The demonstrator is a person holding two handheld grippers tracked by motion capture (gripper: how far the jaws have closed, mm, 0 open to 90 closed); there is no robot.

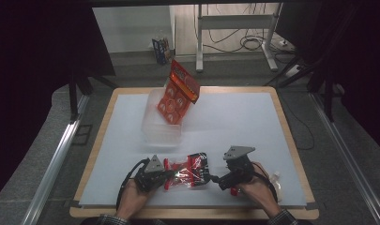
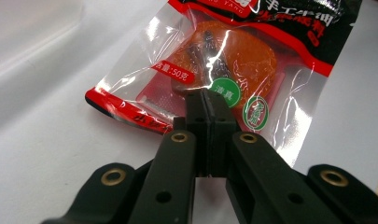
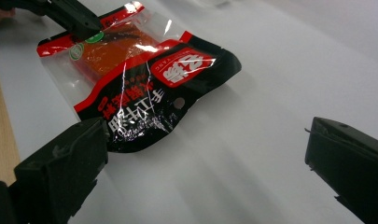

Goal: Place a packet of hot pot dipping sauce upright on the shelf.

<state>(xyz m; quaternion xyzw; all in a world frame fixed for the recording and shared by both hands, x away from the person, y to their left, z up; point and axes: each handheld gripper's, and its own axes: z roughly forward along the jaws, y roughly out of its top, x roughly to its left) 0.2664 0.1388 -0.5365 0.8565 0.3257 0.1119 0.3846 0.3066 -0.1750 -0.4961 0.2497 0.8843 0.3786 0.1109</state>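
High view. Dim room, dark curtains at both sides, a metal desk frame and loose cables on the floor beyond. One wood-edged counter [image 1: 111,104] under a pale sheet. Two hand-held black tongs near its front edge: left tongs [image 1: 171,174], right tongs [image 1: 215,178]. Between them lies one clear, red and black plastic snack pouch [image 1: 191,171], flat on the sheet. Well beyond the tongs stands one clear plastic tub [image 1: 152,125], with one orange blister card [image 1: 178,93] leaning upright in it; likely the tub is where the packets are meant to go.

Left gripper view. One pair of black jaws, pressed together on the transparent lower edge of the pouch [image 2: 233,60], just beside two green round marks. The nip sits on the flat film margin, not on the orange contents; judged a sensible hold, since thin film is easy to pinch and the food is spared. The pouch otherwise lies on the sheet.

Right gripper view. One pair of black jaws standing wide, nothing between them. The pouch [image 3: 144,84] lies ahead and towards the left jaw, its black printed end nearest, apart from both. The left tongs [image 3: 86,29] show at the pouch's far corner, clamped on it. The right tongs appear to be held ready to take the near end.
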